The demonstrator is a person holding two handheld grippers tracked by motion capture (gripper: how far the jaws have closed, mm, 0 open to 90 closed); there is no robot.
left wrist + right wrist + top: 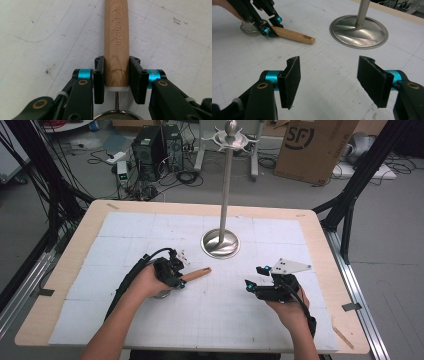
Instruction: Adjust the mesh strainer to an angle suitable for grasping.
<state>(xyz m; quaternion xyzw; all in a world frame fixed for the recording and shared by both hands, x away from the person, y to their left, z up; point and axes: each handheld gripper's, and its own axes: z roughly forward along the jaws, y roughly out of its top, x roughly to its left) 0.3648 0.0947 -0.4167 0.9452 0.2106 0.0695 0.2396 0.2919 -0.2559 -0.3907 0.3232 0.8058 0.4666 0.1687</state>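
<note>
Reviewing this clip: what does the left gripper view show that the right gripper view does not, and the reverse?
Left gripper view alone: the lettering KITCHEN TOOL engraved on the wooden handle, and the pads pressed against its sides. Right gripper view alone: the stand's round metal base, the hanging hole at the handle's end, and the right gripper with jaws apart and nothing between them. Both: the handle, the left gripper clamping it, the white table mat.

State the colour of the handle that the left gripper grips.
Light brown wood handle, clearest in the left gripper view.
</note>
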